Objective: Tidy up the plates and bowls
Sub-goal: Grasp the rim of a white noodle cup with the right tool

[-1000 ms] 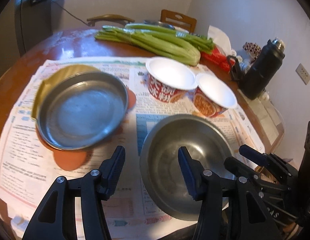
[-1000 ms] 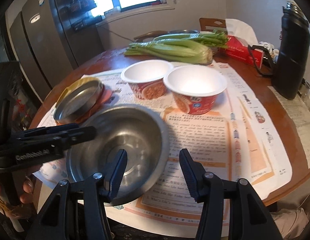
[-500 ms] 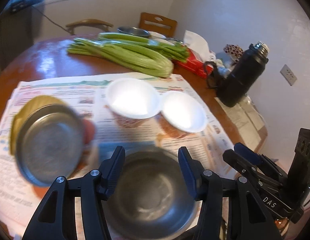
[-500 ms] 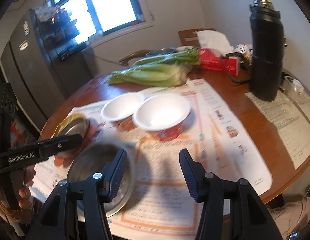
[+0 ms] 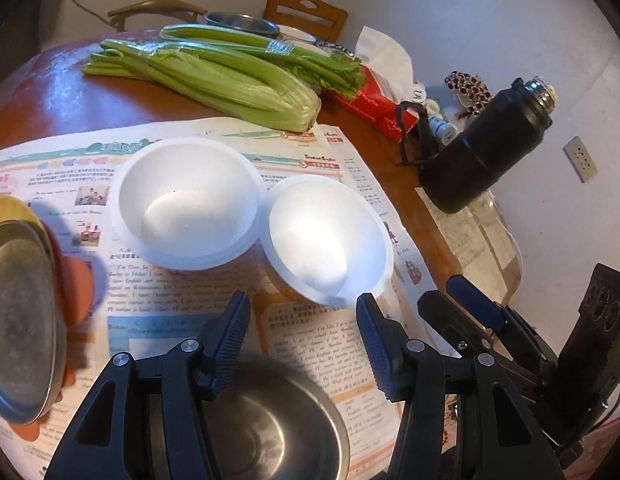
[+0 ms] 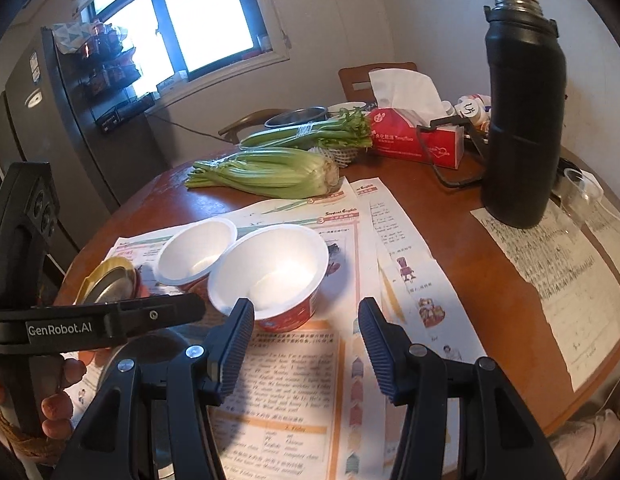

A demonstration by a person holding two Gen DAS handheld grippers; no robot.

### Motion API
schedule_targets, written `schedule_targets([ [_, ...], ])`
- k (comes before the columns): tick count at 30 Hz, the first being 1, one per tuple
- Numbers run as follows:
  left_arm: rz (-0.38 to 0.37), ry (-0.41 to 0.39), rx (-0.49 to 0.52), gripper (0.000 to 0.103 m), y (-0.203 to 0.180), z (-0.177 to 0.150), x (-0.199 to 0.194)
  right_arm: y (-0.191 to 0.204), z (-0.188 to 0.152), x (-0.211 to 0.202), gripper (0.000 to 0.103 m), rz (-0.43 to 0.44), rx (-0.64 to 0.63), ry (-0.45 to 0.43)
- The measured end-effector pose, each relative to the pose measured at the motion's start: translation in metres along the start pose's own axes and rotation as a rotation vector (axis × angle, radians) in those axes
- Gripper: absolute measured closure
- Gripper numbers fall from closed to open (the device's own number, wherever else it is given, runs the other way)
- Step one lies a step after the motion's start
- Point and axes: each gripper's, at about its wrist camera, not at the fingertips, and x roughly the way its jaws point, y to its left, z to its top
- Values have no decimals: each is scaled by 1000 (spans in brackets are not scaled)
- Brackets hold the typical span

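Observation:
Two white paper bowls with red printed sides stand side by side on newspaper: the left bowl (image 5: 188, 204) (image 6: 196, 252) and the right bowl (image 5: 326, 240) (image 6: 270, 276). A steel bowl (image 5: 270, 428) sits under my left gripper (image 5: 302, 340), which is open and empty above its far rim. A steel plate (image 5: 18, 320) (image 6: 110, 286) lies at the left on a gold plate and orange mat. My right gripper (image 6: 306, 340) is open and empty, just in front of the right paper bowl.
Celery bunches (image 5: 214, 76) (image 6: 274, 172) lie at the table's back. A black flask (image 5: 486, 148) (image 6: 522, 120) stands at the right, a red tissue box (image 6: 414, 136) behind it. Another steel bowl (image 6: 296, 116) sits at the far edge. Chairs and a fridge (image 6: 50, 120) stand beyond.
Both grippers have moved forward and to the right. The steel bowl has slid to the bottom of both views and the paper bowls are now closer. Both stay open.

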Motion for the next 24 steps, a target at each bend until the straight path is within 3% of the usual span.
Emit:
schedule_targets([
  [6, -2, 11, -21, 46, -3, 10, 13, -9, 6, 21, 48, -12, -16, 35],
  [18, 9, 32, -42, 48, 3, 21, 35, 3, 11, 68, 48, 45, -71, 118],
  [24, -27, 44, -45, 49, 4, 21, 42, 7, 4, 72, 48, 93, -73, 142],
])
